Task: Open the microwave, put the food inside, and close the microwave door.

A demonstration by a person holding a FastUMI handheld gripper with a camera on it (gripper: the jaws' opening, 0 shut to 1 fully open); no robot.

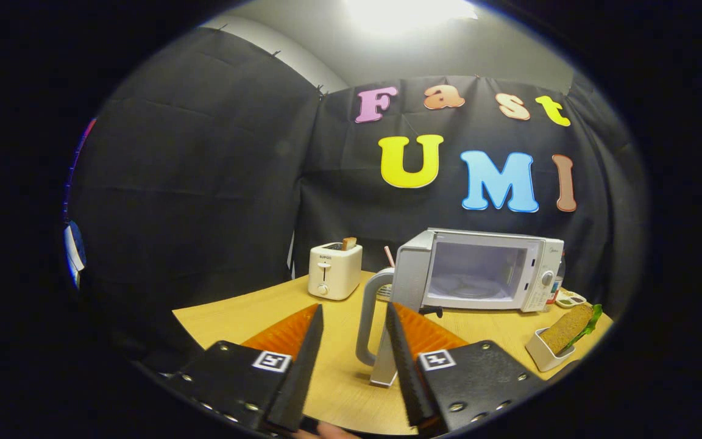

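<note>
Our gripper (354, 317) hangs released; the open microwave (485, 277) door's handle (368, 317) stands between its fingers. We read "SUPOR" on the toaster (334, 270). Sandwich (567, 329) sits right, partly hidden by its holder (543, 352).

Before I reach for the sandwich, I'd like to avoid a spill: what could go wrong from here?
The open microwave door stands edge-on just ahead of the open gripper, so swinging right toward the sandwich could clip the door or its handle. The sandwich stands upright in a small white holder near the table edge; a sideways nudge might tip it. Its green leaf hangs out and may slip loose when pinched.
</note>
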